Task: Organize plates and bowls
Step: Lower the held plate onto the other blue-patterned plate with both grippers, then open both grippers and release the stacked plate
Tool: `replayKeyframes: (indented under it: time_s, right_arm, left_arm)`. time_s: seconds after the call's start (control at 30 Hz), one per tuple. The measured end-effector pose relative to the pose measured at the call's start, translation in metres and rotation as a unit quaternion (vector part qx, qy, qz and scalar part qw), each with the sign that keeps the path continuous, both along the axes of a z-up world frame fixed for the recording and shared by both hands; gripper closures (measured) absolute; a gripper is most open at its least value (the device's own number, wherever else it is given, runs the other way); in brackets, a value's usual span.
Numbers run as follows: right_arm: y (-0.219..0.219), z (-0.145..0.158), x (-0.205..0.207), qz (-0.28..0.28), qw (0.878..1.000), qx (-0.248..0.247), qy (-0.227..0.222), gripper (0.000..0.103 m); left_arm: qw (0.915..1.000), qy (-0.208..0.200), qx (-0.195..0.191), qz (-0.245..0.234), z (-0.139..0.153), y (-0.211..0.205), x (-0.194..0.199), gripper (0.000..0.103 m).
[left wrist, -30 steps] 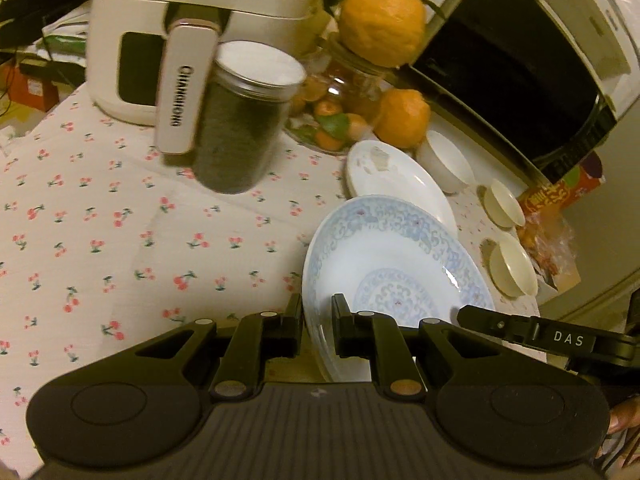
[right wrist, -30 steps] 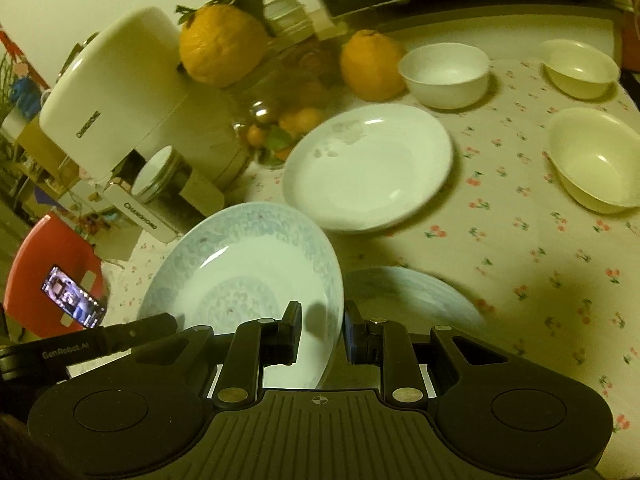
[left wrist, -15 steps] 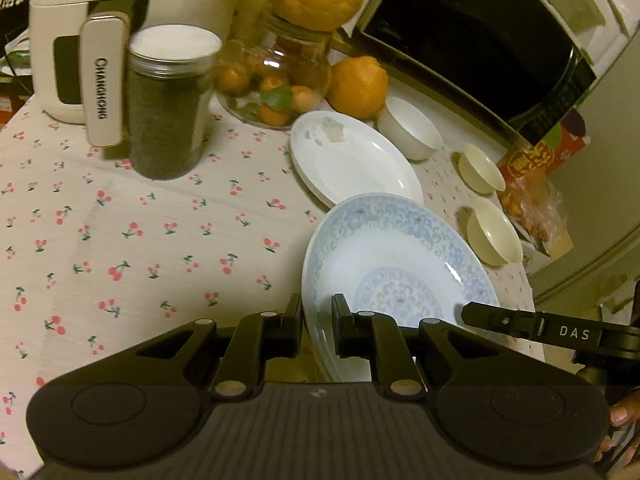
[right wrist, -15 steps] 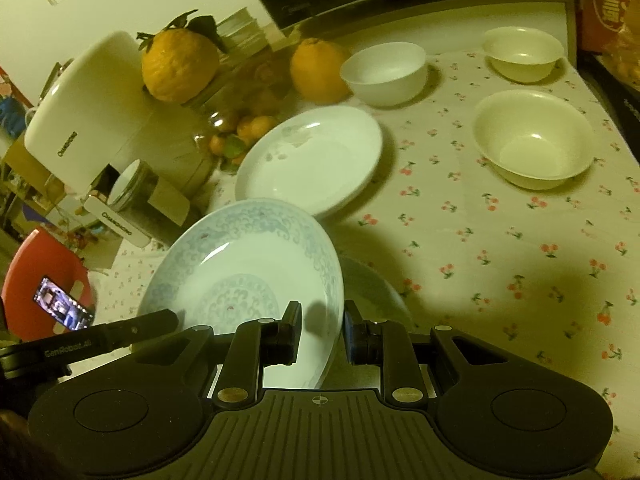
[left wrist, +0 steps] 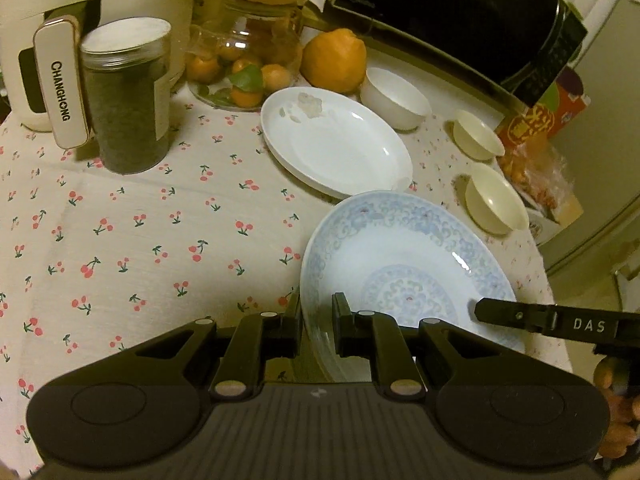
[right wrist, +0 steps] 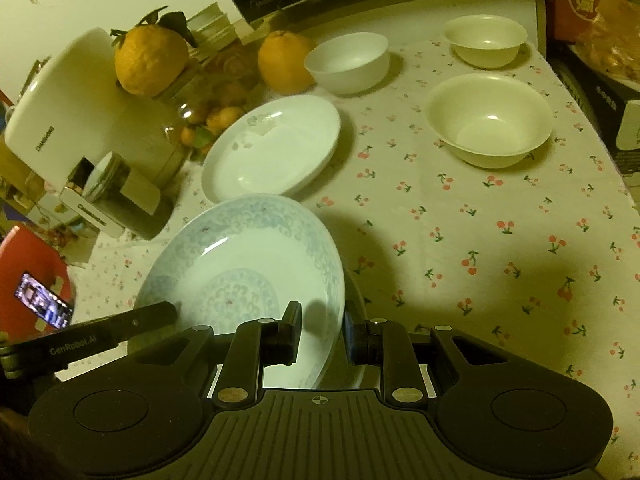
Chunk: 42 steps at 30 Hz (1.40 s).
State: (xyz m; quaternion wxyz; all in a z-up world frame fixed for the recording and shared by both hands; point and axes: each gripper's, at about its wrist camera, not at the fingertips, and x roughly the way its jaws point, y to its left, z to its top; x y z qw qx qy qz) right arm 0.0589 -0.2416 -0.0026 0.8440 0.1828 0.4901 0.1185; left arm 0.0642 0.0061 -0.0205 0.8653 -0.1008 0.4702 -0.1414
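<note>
Above the surface [left wrist: 120, 240], your left gripper [left wrist: 317, 328] and right gripper [right wrist: 322, 334] clamped on opposite rims of the blue plate [left wrist: 400, 264], white plate [left wrist: 336, 148] beyond

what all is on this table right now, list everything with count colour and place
patterned plate: 1, blue-white, nearest, rim between both jaws
white plate: 1, white, behind it
bowls: 3, white/cream, far right
jar: 1, dark contents, left
appliance: 1, cream, back left
large citrus: 2, orange, back
glass fruit bowl: 1, clear, small oranges inside
microwave: 1, black, rear
tablecloth: 1, cherry print
left gripper: black
right gripper: black
</note>
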Motion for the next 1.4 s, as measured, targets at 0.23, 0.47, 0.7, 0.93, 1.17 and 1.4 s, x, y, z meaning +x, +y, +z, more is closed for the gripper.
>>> replayKeyframes:
  time_s: [0.23, 0.47, 0.7, 0.93, 1.17, 1.4]
  right_arm:
    - [0.007, -0.003, -0.003, 0.01, 0.999, -0.041, 0.0, 0.081]
    - [0.018, -0.004, -0.006, 0.023, 0.995, -0.097, -0.006, 0.081]
    - [0.021, -0.01, -0.007, 0.031, 0.992, -0.121, -0.002, 0.081]
    - [0.024, -0.01, -0.005, 0.04, 0.99, -0.137, -0.002, 0.082]
    - [0.027, -0.01, -0.003, 0.05, 0.986, -0.161, -0.007, 0.086]
    - [0.025, -0.011, -0.001, 0.054, 0.986, -0.155, -0.001, 0.086]
  left_arm:
    - [0.9998, 0.005, 0.016, -0.008, -0.006, -0.005, -0.003, 0.09]
    - [0.9992, 0.011, 0.029, -0.023, -0.01, -0.01, -0.005, 0.09]
    - [0.9983, 0.006, 0.043, -0.039, -0.011, -0.013, -0.008, 0.089]
    - [0.9978, 0.002, 0.047, -0.046, -0.01, -0.014, -0.011, 0.089]
    - [0.9986, 0.005, 0.03, -0.043, -0.006, -0.007, -0.013, 0.089]
    - [0.9986, 0.01, 0.02, -0.049, -0.003, -0.003, -0.015, 0.089]
